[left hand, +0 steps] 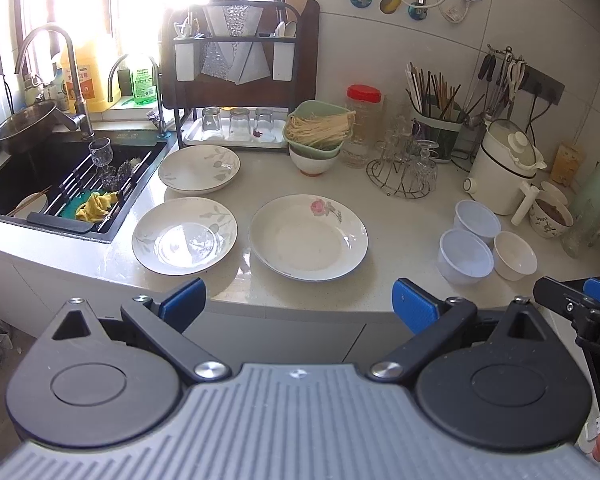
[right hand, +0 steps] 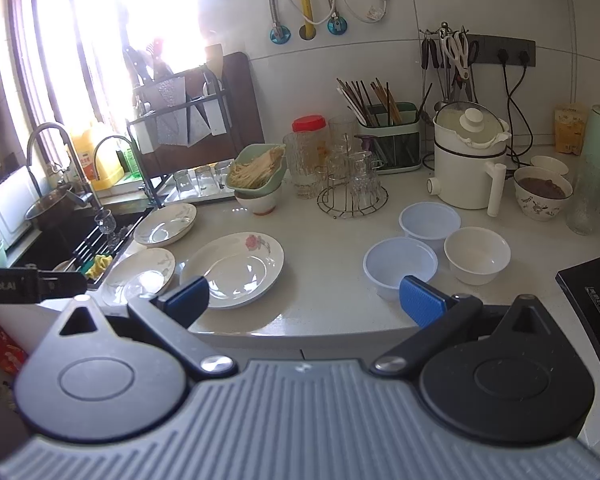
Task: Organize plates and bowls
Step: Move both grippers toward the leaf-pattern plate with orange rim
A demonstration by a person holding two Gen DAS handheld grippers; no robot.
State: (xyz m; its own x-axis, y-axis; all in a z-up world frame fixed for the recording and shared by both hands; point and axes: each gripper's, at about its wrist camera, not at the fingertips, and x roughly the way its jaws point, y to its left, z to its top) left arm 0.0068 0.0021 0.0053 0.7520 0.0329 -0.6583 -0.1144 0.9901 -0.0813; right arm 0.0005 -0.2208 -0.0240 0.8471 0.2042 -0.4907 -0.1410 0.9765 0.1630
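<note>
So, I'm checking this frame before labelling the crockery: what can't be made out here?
- Black sink basin: in the left wrist view the roll-up rack and yellow cloth cover part of it; a dish edge with chopsticks shows, the rest is hidden.
- White bowl under the green noodle basket: its inside is covered in both views.
- Window: overexposed, so the knife rack top is washed out.
- Yellow bottle label: too small to read.

1. rose plate: white w/ pink flower, thin dark rim.
2. two leaf plates: white w/ grey leaf print.
3. two plastic bowls: pale bluish-white; ceramic bowl: plain cream.
4. noodle basket: pale green.
5. jar lid: red.
6. counter: beige, speckled.
7. gripper pads: blue.
</note>
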